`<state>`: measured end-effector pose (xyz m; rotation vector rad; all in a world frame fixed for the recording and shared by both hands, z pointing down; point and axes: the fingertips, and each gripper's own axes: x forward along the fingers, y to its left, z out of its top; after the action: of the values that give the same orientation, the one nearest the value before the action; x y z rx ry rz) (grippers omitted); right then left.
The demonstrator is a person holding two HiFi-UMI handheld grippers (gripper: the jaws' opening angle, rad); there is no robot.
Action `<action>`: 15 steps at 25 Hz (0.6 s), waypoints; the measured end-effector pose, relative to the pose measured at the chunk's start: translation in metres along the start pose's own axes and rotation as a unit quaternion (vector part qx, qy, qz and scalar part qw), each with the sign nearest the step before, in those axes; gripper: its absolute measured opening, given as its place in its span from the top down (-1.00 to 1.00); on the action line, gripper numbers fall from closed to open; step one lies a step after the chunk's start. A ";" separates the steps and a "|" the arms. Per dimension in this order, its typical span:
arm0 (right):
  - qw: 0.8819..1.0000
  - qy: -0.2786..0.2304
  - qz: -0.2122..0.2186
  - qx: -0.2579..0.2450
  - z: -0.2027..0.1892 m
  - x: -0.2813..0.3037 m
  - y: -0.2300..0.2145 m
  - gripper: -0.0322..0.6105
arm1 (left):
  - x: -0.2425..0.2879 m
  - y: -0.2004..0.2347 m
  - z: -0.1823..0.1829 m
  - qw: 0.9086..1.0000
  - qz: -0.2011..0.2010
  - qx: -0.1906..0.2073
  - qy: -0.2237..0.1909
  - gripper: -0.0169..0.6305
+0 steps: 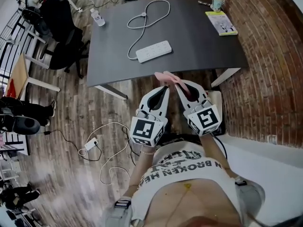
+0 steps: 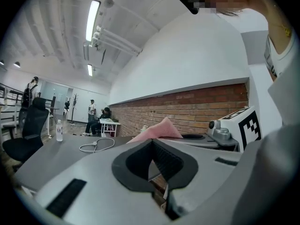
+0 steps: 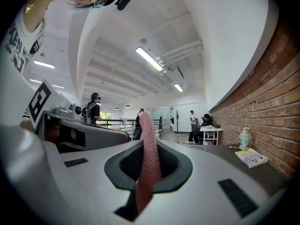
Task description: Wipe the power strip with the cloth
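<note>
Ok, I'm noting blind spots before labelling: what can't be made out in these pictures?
- power strip sockets: head view, too small.
- power strip: gripper views, hidden behind left gripper and right gripper.
- cloth full shape: right gripper view, bunched between its jaws.
- booklet print: head view, too small.

Seen from above, a person holds a left hand-held gripper [image 1: 164, 90] and a right hand-held gripper [image 1: 180, 85] side by side at the centre of the frame. Their tips nearly meet just below the near edge of a dark worktop [image 1: 199, 46]. A pink cloth [image 1: 166, 76] juts out at the tips. Above them a white power strip [image 1: 153, 51] lies on the worktop, its cable [image 1: 150, 13] looped toward the top. A yellow book [image 1: 221, 22] sits upper right.
</note>
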<state>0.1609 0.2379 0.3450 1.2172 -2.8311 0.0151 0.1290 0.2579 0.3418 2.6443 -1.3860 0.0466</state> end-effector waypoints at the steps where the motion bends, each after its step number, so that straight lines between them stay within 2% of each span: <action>1: 1.000 0.000 -0.002 -0.001 0.000 0.011 -0.005 0.85 | 0.008 0.009 0.001 1.000 -0.004 0.000 0.001 0.92; 7: 1.000 0.007 -0.022 -0.002 -0.006 0.074 -0.028 0.85 | 0.044 0.066 0.003 0.999 -0.029 0.001 0.018 0.92; 15: 0.999 0.020 -0.023 0.009 -0.016 0.141 -0.041 0.85 | 0.064 0.129 0.001 0.999 -0.031 -0.003 0.033 0.92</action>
<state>0.0944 0.1076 0.3689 1.2719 -2.7740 0.0603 0.0597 0.1335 0.3629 2.6530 -1.2820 0.1226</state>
